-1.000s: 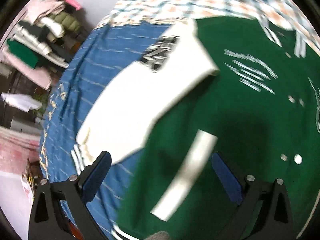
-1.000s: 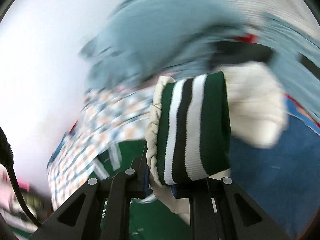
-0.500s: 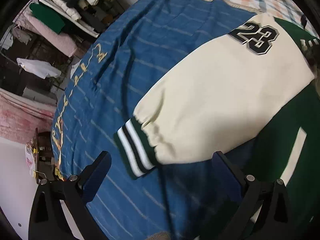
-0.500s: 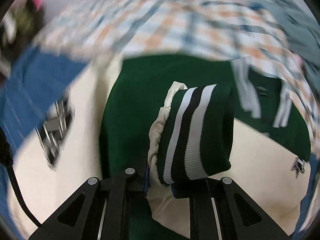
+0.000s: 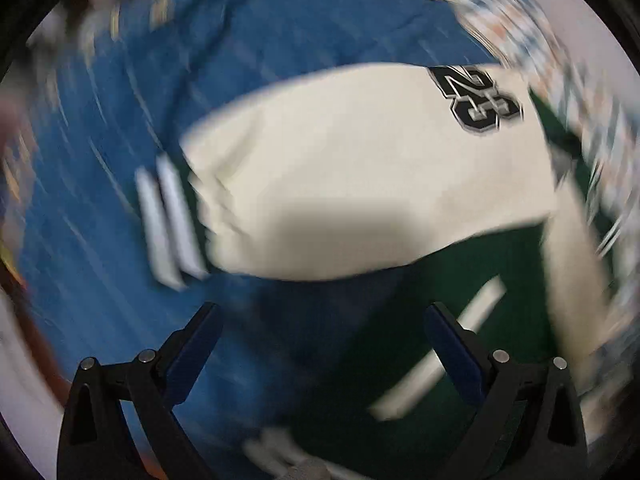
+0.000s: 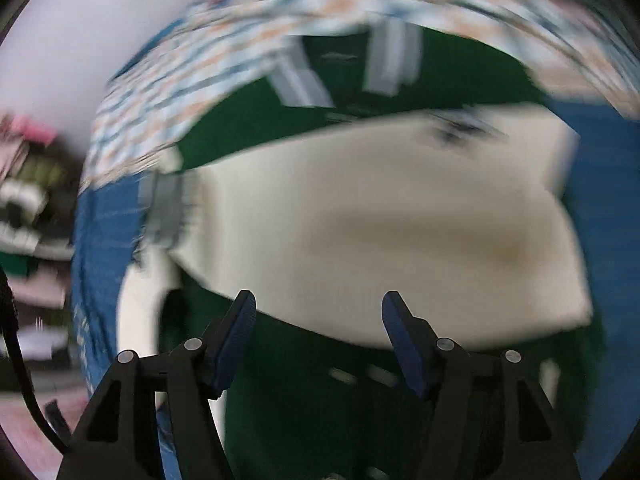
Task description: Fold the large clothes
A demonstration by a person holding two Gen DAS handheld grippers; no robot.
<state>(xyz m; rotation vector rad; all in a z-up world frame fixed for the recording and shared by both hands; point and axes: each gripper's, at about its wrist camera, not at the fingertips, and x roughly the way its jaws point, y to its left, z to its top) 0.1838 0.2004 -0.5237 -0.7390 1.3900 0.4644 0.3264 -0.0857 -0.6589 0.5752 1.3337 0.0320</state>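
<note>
1. Two grippers hang over a green jacket [image 5: 460,320] with cream sleeves, spread on a blue striped bedcover [image 5: 248,40]; a checked sheet [image 6: 224,64] lies past its far edge.
2. Left gripper [image 5: 320,344]: its fingers stand wide apart with nothing between them, pointing down at the bedcover and the jacket's edge. Just ahead lies one cream sleeve [image 5: 360,184], its numbered patch [image 5: 476,100] facing up and its striped cuff [image 5: 168,220] resting on the bedcover.
3. Right gripper [image 6: 318,332]: its fingers are opening, and nothing sits between them. Beyond them the other cream sleeve [image 6: 400,232] lies across the green body.
4. Risk: that sleeve looks slightly humped, not flat, so I judge it may slide or spring open once the gripper leaves.
5. Risk: both views are smeared by motion. A grab made at this speed could take the bedcover along with the cuff, or pinch two layers and drag the folded sleeve askew.
6. Risk: thick fabric and ribbed cuffs may bunch, leaving a lopsided fold.
</note>
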